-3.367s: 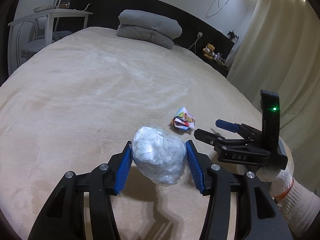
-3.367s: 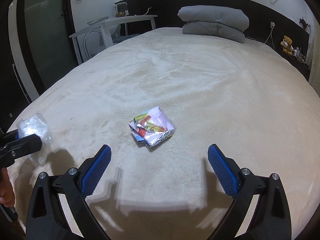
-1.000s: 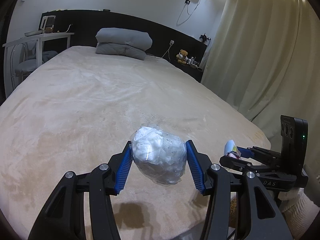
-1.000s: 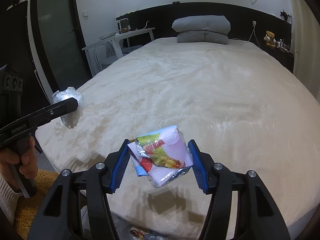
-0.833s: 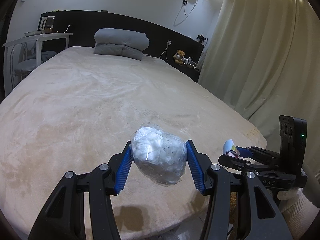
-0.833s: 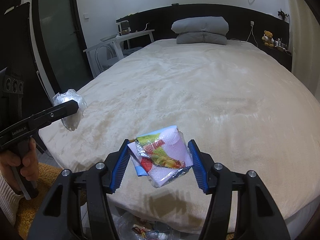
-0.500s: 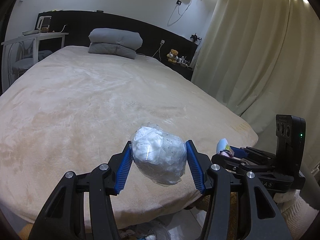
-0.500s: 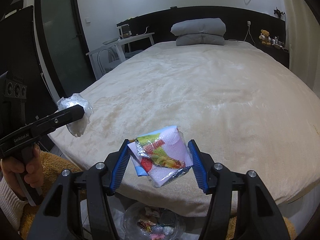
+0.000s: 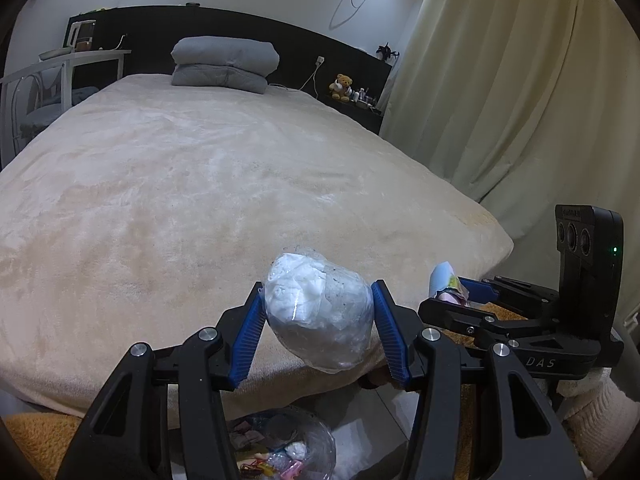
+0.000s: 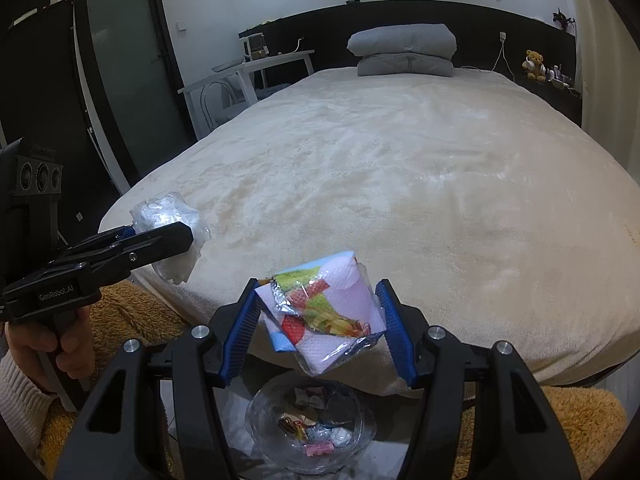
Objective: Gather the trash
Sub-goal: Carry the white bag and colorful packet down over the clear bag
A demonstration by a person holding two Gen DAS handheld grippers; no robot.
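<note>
Left hand-held gripper (image 9: 318,330): clamped on the clear plastic wad (image 9: 318,312), off the bed (image 9: 200,200) edge.
Right hand-held gripper (image 10: 316,328): clamped on the colourful wrapper (image 10: 324,312), above the trash bag (image 10: 312,424).
Advice: centre each piece over the bag's mouth before letting go, one at a time.

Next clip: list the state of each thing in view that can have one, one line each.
Left hand-held gripper: shut on the plastic wad.
Right hand-held gripper: shut on the wrapper.
Plastic wad: crumpled, held clear of the bed.
Wrapper: crumpled, held above the bin bag.
Bin bag: open on the floor, trash already inside.
Bed: no trash on it.
Quilt: folded at the bedhead.
</note>
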